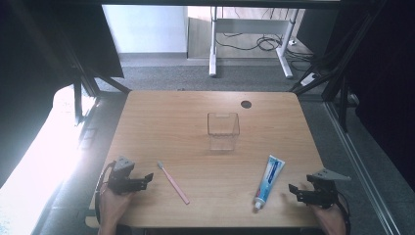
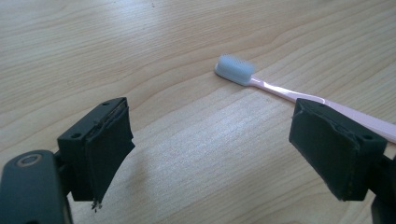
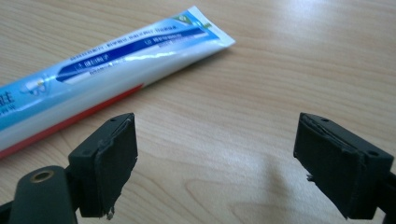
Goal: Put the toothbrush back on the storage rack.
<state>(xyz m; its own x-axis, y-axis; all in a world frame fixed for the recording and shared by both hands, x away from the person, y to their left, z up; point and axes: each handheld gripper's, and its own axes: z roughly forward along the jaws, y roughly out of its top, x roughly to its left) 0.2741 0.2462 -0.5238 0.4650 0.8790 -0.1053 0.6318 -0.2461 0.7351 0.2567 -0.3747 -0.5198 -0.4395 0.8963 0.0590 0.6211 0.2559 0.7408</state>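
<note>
Left gripper: rests at the near left corner of the desk, held by a hand that comes in from the bottom edge; it points toward the toothbrush.
Left fingers: spread wide, bare wood between them, nothing pinched.
Toothbrush: pink handle, pale bristle head; it lies flat on the desk just beside the left gripper, slanted, with its head toward the far side. In the left gripper view its head lies ahead of the fingers and the handle runs behind the right-hand finger; touching or apart cannot be told.
Right gripper: at the near right corner, held by the other hand; it points toward the toothpaste.
Right fingers: spread wide, holding nothing, with desk between them.
Toothpaste: blue and white tube with a red stripe, flat on the desk near the right gripper, cap toward the near edge, flat end toward the far side. In the right gripper view the tube lies beyond the left-hand finger, apart from it.
Box: clear, open-topped, upright in the middle of the desk, well apart from both grippers.
</note>
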